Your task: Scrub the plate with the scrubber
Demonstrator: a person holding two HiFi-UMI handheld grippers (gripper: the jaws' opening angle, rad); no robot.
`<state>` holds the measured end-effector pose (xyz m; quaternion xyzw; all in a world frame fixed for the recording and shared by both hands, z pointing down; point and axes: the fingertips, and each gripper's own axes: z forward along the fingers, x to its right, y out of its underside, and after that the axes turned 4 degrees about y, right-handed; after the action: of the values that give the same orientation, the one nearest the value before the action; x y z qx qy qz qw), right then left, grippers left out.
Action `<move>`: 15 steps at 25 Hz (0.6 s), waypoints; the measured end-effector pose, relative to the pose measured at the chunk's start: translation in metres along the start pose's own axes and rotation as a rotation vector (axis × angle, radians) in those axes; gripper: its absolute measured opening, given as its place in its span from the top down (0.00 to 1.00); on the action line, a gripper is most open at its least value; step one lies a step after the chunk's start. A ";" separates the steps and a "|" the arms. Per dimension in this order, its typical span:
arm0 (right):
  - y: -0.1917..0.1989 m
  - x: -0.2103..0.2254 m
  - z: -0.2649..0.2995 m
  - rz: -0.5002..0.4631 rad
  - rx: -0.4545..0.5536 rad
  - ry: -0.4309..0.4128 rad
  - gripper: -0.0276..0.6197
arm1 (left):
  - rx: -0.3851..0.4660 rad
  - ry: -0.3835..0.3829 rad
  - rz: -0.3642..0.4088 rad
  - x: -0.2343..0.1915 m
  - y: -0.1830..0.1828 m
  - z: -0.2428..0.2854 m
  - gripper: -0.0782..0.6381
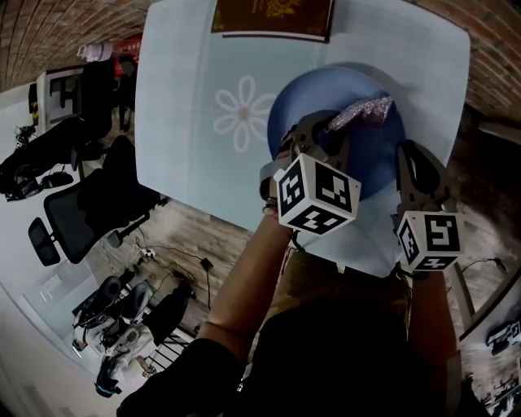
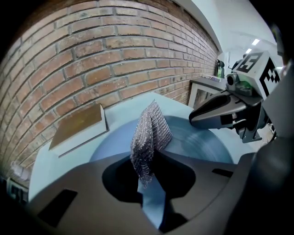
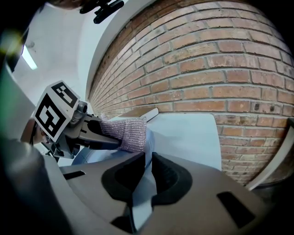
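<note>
A round blue plate [image 1: 370,163] lies on the pale table [image 1: 183,122], near its front right corner. Above the plate's middle, a silver mesh scrubber [image 1: 363,110] sticks out from my left gripper [image 1: 330,130], which is shut on it. In the left gripper view the scrubber [image 2: 149,135] stands up from the jaws over the plate [image 2: 197,142]. My right gripper [image 1: 409,163] is at the plate's right rim. The right gripper view shows it [image 3: 148,160] shut on the blue rim [image 3: 143,181], with the scrubber [image 3: 126,133] and left gripper [image 3: 87,133] just beyond.
A brown book [image 1: 273,16] lies at the table's far edge, beyond the plate. A white flower print [image 1: 244,112] marks the tabletop left of the plate. A brick wall [image 3: 220,69] runs behind the table. An office chair [image 1: 89,212] stands on the floor to the left.
</note>
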<state>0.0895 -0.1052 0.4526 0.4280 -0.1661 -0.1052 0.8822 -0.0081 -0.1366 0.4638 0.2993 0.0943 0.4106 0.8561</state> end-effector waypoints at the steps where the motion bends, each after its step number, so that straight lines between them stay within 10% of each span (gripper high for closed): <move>1: 0.000 0.000 0.000 0.000 0.001 0.002 0.85 | -0.001 -0.009 -0.004 -0.004 0.001 0.000 0.79; 15: -0.002 0.000 0.000 -0.031 0.001 0.015 0.85 | -0.135 -0.162 -0.056 -0.058 0.054 -0.038 0.79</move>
<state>0.0895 -0.1060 0.4508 0.4316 -0.1529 -0.1158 0.8814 -0.0961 -0.1379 0.4598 0.2704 0.0051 0.3663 0.8904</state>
